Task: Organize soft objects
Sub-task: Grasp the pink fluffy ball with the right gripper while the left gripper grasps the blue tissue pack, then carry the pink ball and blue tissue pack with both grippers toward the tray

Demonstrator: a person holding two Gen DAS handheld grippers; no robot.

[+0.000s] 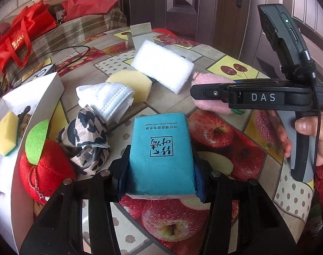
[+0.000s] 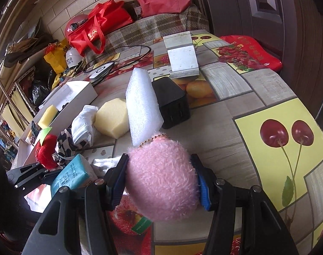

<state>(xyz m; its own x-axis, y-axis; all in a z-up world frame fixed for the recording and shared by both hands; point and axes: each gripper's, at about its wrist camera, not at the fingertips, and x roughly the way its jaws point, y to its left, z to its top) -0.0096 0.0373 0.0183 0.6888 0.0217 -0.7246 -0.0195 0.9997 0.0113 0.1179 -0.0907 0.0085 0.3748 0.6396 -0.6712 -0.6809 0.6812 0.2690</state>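
My left gripper (image 1: 161, 167) is shut on a teal tissue pack (image 1: 161, 153), held over the fruit-print tablecloth (image 1: 231, 68). My right gripper (image 2: 161, 180) is shut on a pink plush toy (image 2: 163, 180); the toy shows in the left wrist view (image 1: 210, 93) too, at the right. On the table lie a white foam block (image 1: 163, 65), a yellow sponge (image 1: 132, 85), a white face mask (image 1: 107, 98) and a camouflage cloth (image 1: 85, 140). A white box (image 1: 30, 114) at the left holds a red plush apple (image 1: 47, 170) and a yellow-green sponge (image 1: 6, 136).
A black cube charger (image 2: 172, 104) and a white stand (image 2: 182, 57) stand behind the foam block. A black cable (image 2: 127, 57) and a white device lie at the far left of the table. Red bags (image 2: 100, 27) sit on a checked seat beyond the table edge.
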